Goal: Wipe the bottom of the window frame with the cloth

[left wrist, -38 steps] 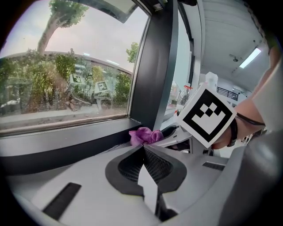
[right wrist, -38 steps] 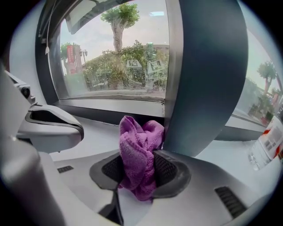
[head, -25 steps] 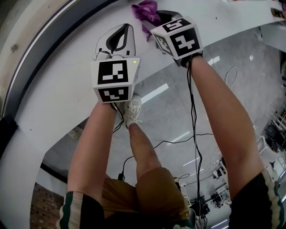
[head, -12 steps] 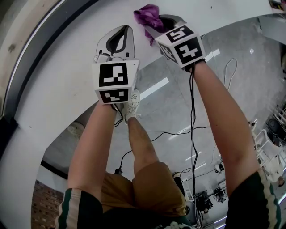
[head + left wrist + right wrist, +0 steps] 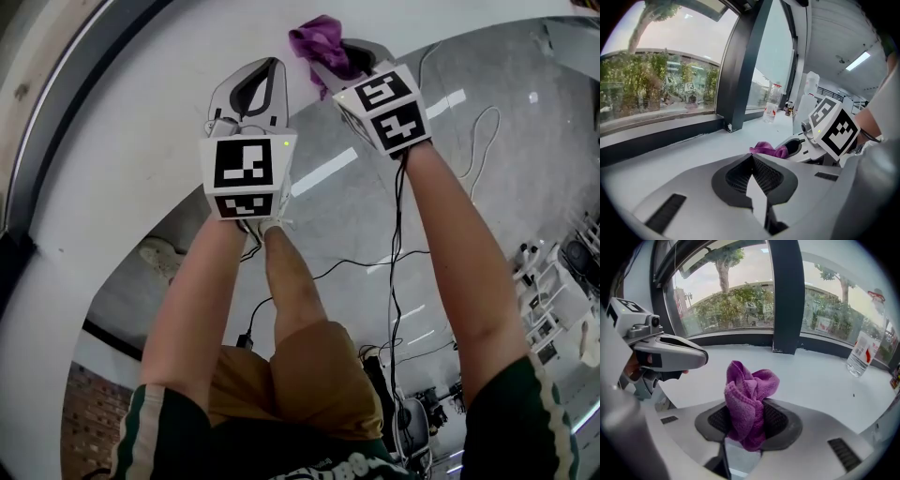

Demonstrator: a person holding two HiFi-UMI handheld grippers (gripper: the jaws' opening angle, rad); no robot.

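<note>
We held a gripper in each hand over a smooth white sill [image 5: 820, 376]. The right gripper [image 5: 747, 420] had its grey moulded jaws, lined with ribbed black pads, closed on a purple cloth [image 5: 749, 394]. The cloth was a soft, nubbly terry bunched into a crumpled wad. It stood up from between the jaws and hung a little below them. It sat over the sill, and we could not tell whether it touched the surface. Just beside it, the left gripper [image 5: 751, 159] had its jaws shut tip to tip with nothing between them. Each gripper carried a marker cube [image 5: 242, 173] printed with black-and-white square patterns. Beyond the sill ran the dark, matte bottom rail of the window frame [image 5: 736, 339], with a broad dark upright post [image 5: 784, 296] rising from it. Further to the right along the sill stood a clear plastic bottle [image 5: 862, 355] with a red cap and a red-and-white label. Its print was too small to read. Through the glass we saw green trees [image 5: 740, 305] under a pale sky.
</note>
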